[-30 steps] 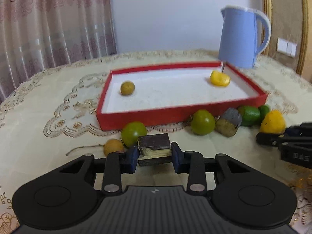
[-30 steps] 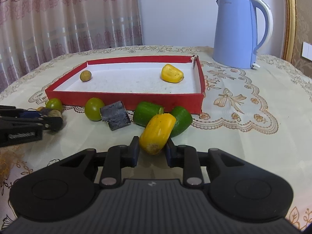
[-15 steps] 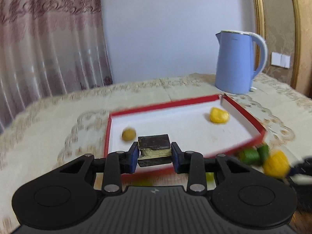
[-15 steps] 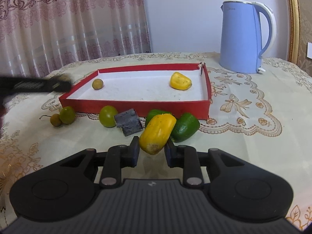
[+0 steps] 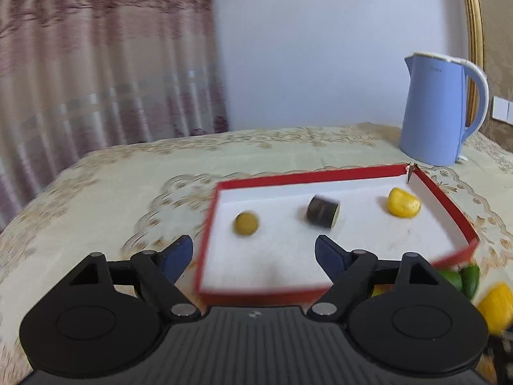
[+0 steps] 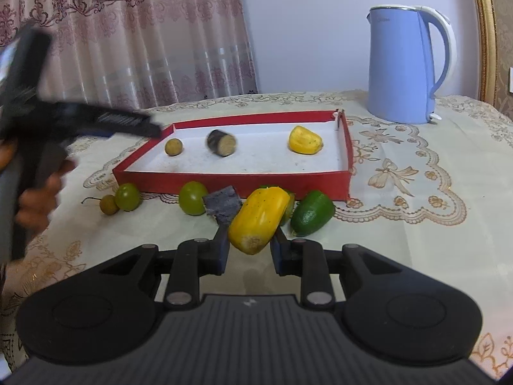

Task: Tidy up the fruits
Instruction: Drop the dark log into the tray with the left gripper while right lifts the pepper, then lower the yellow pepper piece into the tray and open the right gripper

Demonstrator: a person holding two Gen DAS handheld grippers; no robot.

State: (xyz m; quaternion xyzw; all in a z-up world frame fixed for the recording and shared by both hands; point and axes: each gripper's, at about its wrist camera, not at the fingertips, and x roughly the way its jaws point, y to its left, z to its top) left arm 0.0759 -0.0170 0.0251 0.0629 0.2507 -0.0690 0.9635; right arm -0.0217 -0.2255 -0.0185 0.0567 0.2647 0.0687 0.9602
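Note:
A red tray (image 5: 298, 176) (image 6: 231, 181) with a white floor holds a small brown round fruit (image 5: 246, 223) (image 6: 173, 147), a yellow chunk (image 5: 403, 203) (image 6: 304, 140) and a dark brown-skinned fruit piece (image 5: 322, 215) (image 6: 221, 142), blurred with motion. My left gripper (image 5: 255, 253) is open and empty above the tray's near left corner; in the right wrist view it (image 6: 128, 125) hovers at the tray's left end. My right gripper (image 6: 249, 245) is shut on a long yellow fruit (image 6: 259, 219), held above the table before the tray.
In front of the tray lie two green round fruits (image 6: 191, 198) (image 6: 127, 196), a small brown fruit with a stem (image 6: 109, 204), a dark grey chunk (image 6: 222, 203) and a green fruit piece (image 6: 312, 213). A blue kettle (image 6: 402, 64) stands behind the tray at the right.
My left gripper rose over the tray, opened and let go of the dark fruit piece, which now lies in the tray. My right gripper lifted the yellow fruit slightly.

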